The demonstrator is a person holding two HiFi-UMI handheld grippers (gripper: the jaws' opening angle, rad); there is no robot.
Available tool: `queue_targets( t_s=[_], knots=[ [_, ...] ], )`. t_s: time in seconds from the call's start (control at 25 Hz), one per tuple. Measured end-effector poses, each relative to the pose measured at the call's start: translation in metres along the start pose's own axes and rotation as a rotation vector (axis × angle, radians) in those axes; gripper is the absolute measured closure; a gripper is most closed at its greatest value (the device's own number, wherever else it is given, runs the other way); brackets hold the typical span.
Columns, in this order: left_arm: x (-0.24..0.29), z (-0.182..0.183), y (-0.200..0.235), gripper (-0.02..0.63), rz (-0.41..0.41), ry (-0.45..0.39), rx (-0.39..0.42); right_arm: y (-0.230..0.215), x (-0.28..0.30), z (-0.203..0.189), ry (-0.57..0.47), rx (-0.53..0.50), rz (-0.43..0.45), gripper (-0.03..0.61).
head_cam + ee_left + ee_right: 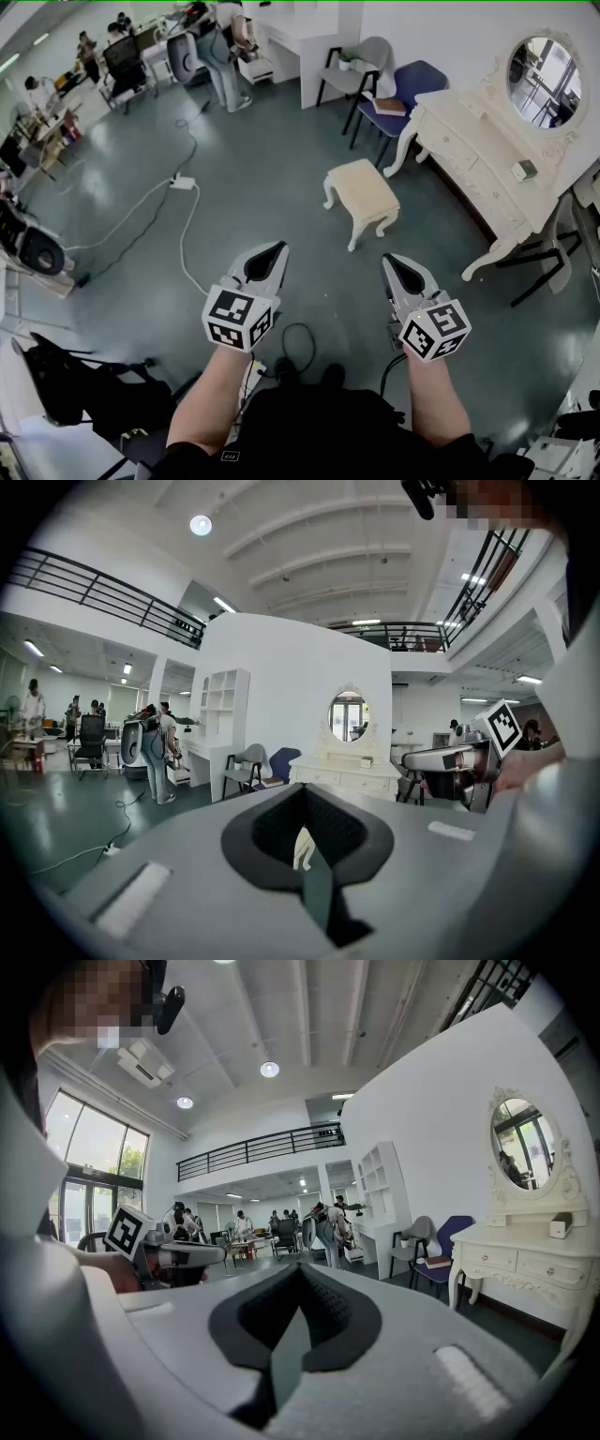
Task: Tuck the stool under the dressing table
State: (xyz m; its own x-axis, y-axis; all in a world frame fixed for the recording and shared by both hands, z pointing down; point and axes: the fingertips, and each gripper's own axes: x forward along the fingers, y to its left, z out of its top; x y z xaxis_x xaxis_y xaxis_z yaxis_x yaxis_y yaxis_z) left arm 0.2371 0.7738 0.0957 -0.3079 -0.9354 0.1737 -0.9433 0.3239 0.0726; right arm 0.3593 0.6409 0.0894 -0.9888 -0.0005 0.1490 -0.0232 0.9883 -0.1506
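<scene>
Head view shows the left hand-held gripper (272,249), jaws together and empty, well apart from the desk (469,155). The stool (361,190) stands near the desk, not under it; the right hand-held gripper (395,262) is also closed, empty.

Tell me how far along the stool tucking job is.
Nothing looks done yet: the cream upholstered stool with curved legs stands out on the floor, clear of the cream carved dressing table. Nothing is in hand: the left tongs and right tongs are both shut and empty, short of the stool. Left: reach it and push it under.
</scene>
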Motion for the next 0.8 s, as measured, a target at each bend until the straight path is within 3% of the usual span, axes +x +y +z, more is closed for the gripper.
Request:
queue_targets(
  t_s=[0.8],
  knots=[
    [0.000,-0.007,-0.059,0.597,0.006,0.019,0.021,-0.022,-0.058,-0.016,0.032,0.026,0.028,0.574]
  ],
)
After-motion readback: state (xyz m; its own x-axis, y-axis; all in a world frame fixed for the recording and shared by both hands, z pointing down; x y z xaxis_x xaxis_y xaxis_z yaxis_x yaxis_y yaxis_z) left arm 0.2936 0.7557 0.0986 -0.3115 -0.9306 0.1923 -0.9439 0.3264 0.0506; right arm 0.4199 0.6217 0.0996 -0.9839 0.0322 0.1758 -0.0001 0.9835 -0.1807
